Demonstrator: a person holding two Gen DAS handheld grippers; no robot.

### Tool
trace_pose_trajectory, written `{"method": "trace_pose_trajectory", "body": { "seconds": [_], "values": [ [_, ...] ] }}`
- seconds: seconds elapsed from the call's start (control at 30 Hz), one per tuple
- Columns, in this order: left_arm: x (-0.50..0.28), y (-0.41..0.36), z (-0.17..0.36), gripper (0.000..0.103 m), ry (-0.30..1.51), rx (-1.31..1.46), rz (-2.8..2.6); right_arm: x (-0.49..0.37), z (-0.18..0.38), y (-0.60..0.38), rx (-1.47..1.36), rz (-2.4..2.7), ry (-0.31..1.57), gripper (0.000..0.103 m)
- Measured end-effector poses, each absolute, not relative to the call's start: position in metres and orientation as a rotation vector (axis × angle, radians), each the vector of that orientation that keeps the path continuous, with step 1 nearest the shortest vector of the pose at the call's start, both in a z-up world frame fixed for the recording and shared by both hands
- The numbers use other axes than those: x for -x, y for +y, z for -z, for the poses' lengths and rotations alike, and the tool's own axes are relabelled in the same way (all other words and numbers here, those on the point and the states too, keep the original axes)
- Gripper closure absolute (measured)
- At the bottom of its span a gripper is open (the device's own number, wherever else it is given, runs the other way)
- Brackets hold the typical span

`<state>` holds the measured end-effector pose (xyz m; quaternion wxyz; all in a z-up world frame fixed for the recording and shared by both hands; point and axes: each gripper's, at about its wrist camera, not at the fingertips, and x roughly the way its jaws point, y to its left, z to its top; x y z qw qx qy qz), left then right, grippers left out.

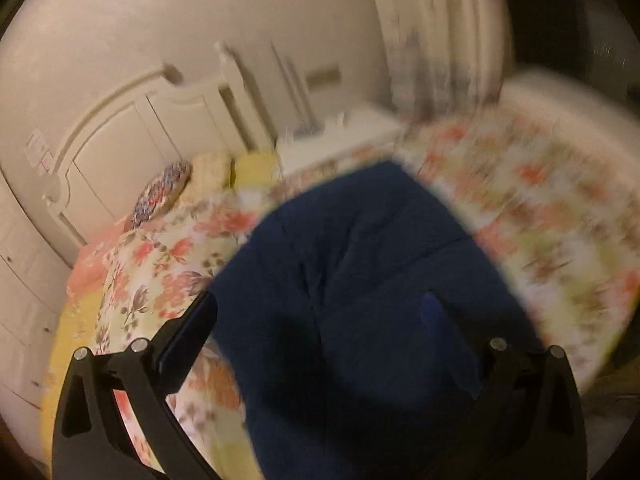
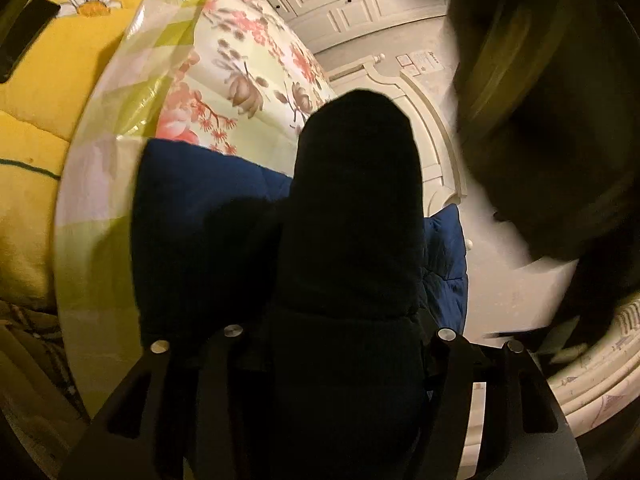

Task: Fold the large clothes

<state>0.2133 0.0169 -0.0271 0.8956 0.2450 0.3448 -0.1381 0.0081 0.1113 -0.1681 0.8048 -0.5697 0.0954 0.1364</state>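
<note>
Right wrist view: right gripper (image 2: 340, 320) jaws straddle the dark garment (image 2: 352, 200), grip unconfirmed; fold may slip. Left gripper (image 1: 320, 320) jaws stand wide.

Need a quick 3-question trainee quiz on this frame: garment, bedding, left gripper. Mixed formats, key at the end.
1. True or false: the blue garment lies on a plain white sheet.
2. In the left wrist view, how do the jaws of the left gripper stand? A) shut tight on a pillow. B) wide apart, with the garment in the space between them. C) out of view.
3. Fill in: in the right wrist view, the yellow blanket carries a printed ____.

Key:
1. False. It lies on a floral sheet.
2. B.
3. daisy.
</note>
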Motion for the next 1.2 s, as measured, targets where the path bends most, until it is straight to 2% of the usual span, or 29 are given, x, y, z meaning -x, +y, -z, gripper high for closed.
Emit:
{"method": "trace_pose_trajectory", "body": {
  "seconds": [0.07, 0.13, 0.2, 0.3, 0.47, 0.53, 0.6, 0.63, 0.7, 0.8, 0.87, 1.03, 1.2],
  "values": [
    [-0.242, 0.016, 0.061, 0.002, 0.771, -0.515, 0.278, 0.008, 0.154, 0.102, 1.176, -0.391, 0.182, 0.028],
    [-0.254, 0.034, 0.071, 0.002, 0.785, -0.395, 0.307, 0.028, 0.144, 0.089, 1.142, -0.495, 0.143, 0.013],
    [-0.255, 0.053, 0.076, 0.002, 0.763, -0.313, 0.289, 0.045, 0.129, 0.068, 1.065, -0.596, 0.138, 0.013],
    [-0.241, 0.074, 0.08, 0.002, 0.701, -0.265, 0.207, 0.044, 0.09, 0.023, 0.804, -0.675, 0.198, 0.013],
    [-0.23, 0.095, 0.078, 0.002, 0.655, -0.195, 0.142, 0.006, 0.051, -0.03, 0.423, -0.686, 0.288, 0.028],
    [-0.23, 0.098, 0.077, 0.002, 0.65, -0.186, 0.114, -0.01, 0.061, -0.027, 0.398, -0.689, 0.364, 0.028],
    [-0.228, 0.099, 0.077, 0.002, 0.641, -0.198, 0.092, -0.024, 0.096, -0.004, 0.513, -0.7, 0.492, 0.025],
    [-0.226, 0.099, 0.077, 0.002, 0.634, -0.204, 0.086, -0.021, 0.117, 0.006, 0.621, -0.662, 0.483, 0.017],
    [-0.222, 0.096, 0.079, 0.002, 0.62, -0.228, 0.059, -0.015, 0.127, 0.015, 0.716, -0.646, 0.452, 0.017],
    [-0.217, 0.097, 0.08, 0.002, 0.6, -0.245, 0.018, -0.025, 0.093, -0.01, 0.557, -0.762, 0.489, 0.027],
    [-0.217, 0.102, 0.081, 0.002, 0.608, -0.222, 0.023, -0.04, 0.068, -0.038, 0.443, -0.752, 0.462, 0.027],
    [-0.216, 0.108, 0.082, 0.002, 0.611, -0.196, 0.025, -0.12, 0.021, -0.101, 0.205, -0.614, 0.444, 0.027],
    [-0.214, 0.107, 0.082, 0.002, 0.607, -0.198, 0.018, -0.248, 0.004, -0.11, 0.078, -0.507, 0.551, 0.027]
  ]
}}
